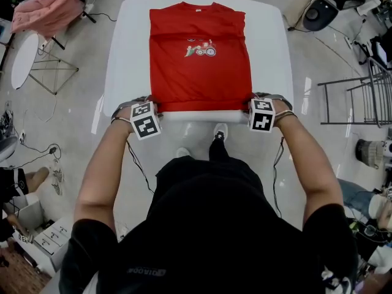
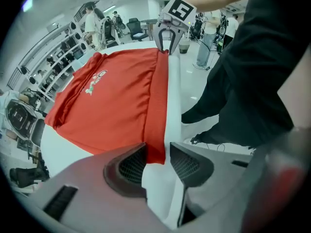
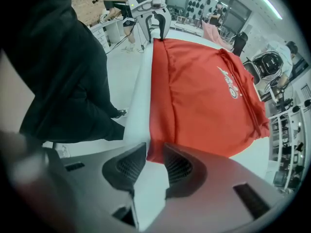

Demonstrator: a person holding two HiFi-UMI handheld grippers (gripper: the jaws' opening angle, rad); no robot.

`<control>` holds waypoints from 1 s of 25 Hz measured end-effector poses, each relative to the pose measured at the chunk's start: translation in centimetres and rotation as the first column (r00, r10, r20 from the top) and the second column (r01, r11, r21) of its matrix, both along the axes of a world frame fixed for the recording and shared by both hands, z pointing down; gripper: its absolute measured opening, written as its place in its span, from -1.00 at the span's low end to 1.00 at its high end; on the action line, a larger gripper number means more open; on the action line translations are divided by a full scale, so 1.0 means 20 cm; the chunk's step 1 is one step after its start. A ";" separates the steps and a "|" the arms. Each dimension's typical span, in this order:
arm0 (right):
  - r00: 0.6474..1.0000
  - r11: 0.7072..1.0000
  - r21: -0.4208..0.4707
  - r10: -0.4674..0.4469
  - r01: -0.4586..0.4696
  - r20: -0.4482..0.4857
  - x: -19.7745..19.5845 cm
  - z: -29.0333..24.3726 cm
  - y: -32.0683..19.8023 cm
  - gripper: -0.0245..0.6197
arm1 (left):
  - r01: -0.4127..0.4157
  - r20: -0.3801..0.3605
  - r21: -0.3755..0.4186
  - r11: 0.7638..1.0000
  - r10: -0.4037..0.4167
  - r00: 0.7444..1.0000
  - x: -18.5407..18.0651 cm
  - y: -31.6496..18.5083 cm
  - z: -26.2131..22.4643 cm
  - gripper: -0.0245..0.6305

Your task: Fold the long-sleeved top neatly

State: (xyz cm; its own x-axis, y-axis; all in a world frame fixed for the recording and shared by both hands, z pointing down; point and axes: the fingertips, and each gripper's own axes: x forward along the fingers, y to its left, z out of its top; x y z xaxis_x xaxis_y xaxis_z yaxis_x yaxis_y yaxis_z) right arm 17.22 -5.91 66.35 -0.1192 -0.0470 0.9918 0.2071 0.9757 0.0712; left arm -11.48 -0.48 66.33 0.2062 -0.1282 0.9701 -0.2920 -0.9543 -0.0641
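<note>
A red long-sleeved top [image 1: 199, 66] lies flat on the white table [image 1: 131, 48], sleeves folded in and a small print on the chest. Both grippers point down at the near hem. My left gripper [image 1: 154, 108] stands at the hem's left corner. In the left gripper view its jaws [image 2: 156, 159] are apart, with the corner of the top [image 2: 116, 101] lying loose between them. My right gripper [image 1: 252, 106] is at the right corner. There its jaws [image 3: 154, 161] stand closer together and pinch the hem of the top [image 3: 204, 91].
The table's near edge [image 1: 202, 116] runs just below the hem, with my feet under it. A pink cloth [image 1: 49, 8] hangs on a stand at the far left. A metal rack [image 1: 361, 97] stands to the right. Cables trail on the floor.
</note>
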 end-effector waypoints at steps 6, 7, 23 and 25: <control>1.000 0.996 -0.086 -0.006 0.007 0.001 -0.02 -0.01 -0.03 -0.65 | -0.066 0.020 -0.072 0.995 0.068 0.997 -0.01 -0.02 0.00 -0.61; 1.000 0.996 -0.088 -0.006 0.006 0.005 -0.02 -0.01 -0.03 -0.65 | -0.078 0.029 -0.072 0.994 0.081 0.996 -0.01 -0.02 0.01 -0.62; 0.976 0.979 0.201 -0.012 -0.033 0.218 0.00 -0.12 0.04 -0.82 | 0.036 0.008 0.200 0.979 -0.038 0.999 -0.14 -0.01 -0.08 -0.85; 0.972 0.977 0.211 -0.008 -0.042 0.234 -0.01 -0.15 0.09 -0.83 | 0.033 0.009 0.190 0.981 -0.036 0.999 -0.17 0.02 -0.09 -0.85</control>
